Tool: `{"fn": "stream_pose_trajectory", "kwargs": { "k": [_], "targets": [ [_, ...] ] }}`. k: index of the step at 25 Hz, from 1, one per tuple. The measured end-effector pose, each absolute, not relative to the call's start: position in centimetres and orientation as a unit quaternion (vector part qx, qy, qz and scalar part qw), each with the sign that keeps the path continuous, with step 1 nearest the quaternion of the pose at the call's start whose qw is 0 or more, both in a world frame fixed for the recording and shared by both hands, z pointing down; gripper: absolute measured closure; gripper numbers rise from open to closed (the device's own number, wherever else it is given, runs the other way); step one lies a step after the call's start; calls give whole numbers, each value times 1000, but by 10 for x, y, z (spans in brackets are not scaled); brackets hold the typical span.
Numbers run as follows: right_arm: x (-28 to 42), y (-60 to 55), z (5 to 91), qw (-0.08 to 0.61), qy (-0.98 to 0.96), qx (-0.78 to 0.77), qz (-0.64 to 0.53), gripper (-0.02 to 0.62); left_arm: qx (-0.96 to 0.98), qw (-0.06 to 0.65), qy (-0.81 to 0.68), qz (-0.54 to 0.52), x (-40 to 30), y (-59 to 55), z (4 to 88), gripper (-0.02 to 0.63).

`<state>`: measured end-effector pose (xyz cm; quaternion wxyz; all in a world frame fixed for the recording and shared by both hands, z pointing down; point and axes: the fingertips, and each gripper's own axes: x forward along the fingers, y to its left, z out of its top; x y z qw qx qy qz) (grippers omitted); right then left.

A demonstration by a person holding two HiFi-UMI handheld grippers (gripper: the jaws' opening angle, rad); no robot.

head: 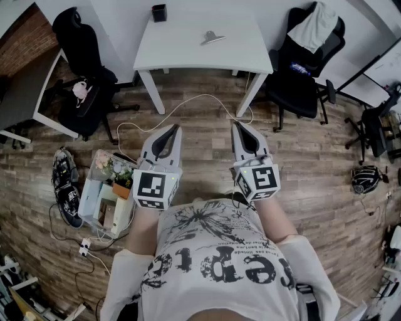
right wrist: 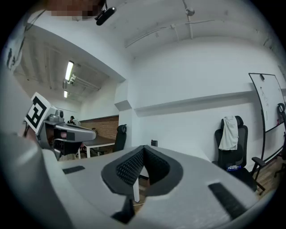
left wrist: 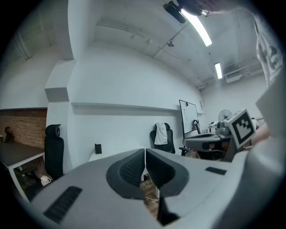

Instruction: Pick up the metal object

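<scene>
A small shiny metal object lies on the white table at the far side of the room, right of its middle. My left gripper and right gripper are held side by side above the wooden floor, well short of the table, both pointing toward it. In the left gripper view the jaw tips meet with nothing between them. The right gripper view shows its jaws shut and empty too. The metal object is hidden behind the jaws in both gripper views.
A small black cup stands at the table's back edge. Black office chairs stand left and right of the table. A white cable runs over the floor. A box of clutter sits at my left.
</scene>
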<state>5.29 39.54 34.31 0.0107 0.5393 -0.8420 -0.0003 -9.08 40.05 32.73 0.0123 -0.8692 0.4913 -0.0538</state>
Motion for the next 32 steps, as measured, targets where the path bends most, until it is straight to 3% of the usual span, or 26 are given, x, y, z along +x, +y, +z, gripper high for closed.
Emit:
{"fn": "stream_pose_trajectory", "kwargs": {
  "k": [23,32],
  "targets": [
    [58,388,364,10,-827,560,47,604,-866,-14,498,-55,-100,403,343,595],
    [55,310,386,20,-850,522,69,604,-847,-26,527,-65,-99,341,360,595]
  ]
}}
